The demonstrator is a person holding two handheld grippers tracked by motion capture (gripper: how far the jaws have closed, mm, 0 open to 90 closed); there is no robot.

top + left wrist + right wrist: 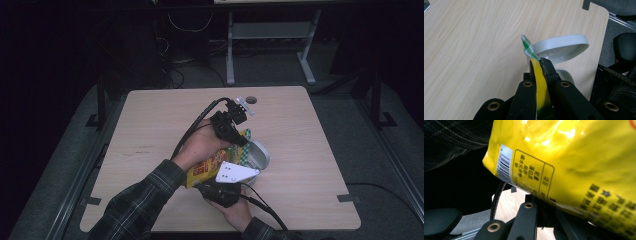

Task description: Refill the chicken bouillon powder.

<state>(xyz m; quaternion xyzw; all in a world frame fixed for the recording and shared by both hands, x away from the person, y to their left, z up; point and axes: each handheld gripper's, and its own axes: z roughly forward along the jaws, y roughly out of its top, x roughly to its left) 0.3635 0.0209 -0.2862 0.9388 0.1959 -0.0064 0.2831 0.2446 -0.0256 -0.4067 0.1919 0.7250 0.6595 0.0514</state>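
A yellow snack bag (205, 167) with a green-and-white checked top is held tilted above the table, its top toward a white lidded container (260, 155). My left gripper (244, 141) is shut on the bag's top edge. In the left gripper view the jaws (539, 62) pinch the yellow bag (541, 85), and the container (564, 47) stands just beyond with its lid open. My right gripper (206, 186) holds the bag's lower end. In the right gripper view the bag (574, 157) covers the jaw tips of that gripper (541, 202); a barcode and printed text face the camera.
The wooden table (150, 125) has a round cable hole (250, 100) at its far edge. A metal desk frame (270, 45) and cables stand on the floor beyond. A black chair (624, 47) is past the table's edge in the left gripper view.
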